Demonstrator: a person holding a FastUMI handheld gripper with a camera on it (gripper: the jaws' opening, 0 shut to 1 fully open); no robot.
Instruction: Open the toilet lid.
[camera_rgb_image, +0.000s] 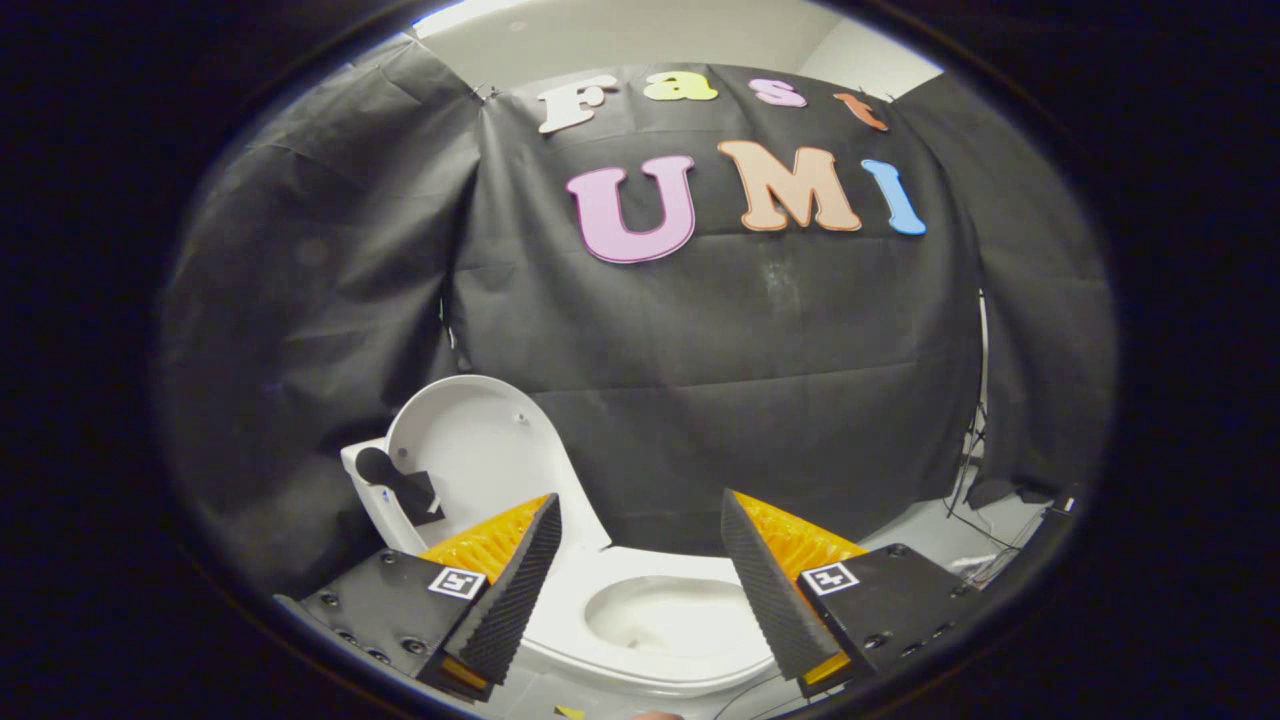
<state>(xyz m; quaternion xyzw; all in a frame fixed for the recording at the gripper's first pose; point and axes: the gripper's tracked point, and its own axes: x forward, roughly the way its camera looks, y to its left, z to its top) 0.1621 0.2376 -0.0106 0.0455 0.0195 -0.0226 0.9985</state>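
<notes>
A white toilet (660, 620) sits low, just ahead of my gripper (640, 520) and partly between its fingers. The toilet lid (470, 450) stands raised and upright, leaning back toward the black cloth wall behind the left finger (515, 590). The seat ring and the bowl's inside are exposed. My gripper is open, its black ribbed pads wide apart with nothing between them. The right finger (770, 590) covers the seat's right edge. A black fitting (400, 485) sits beside the raised lid, at its left edge.
Black cloth (760, 350) hangs right behind the toilet and along both sides. Cables and small dark gear (990, 500) lie on the pale floor at the right, near the cloth's lower edge.
</notes>
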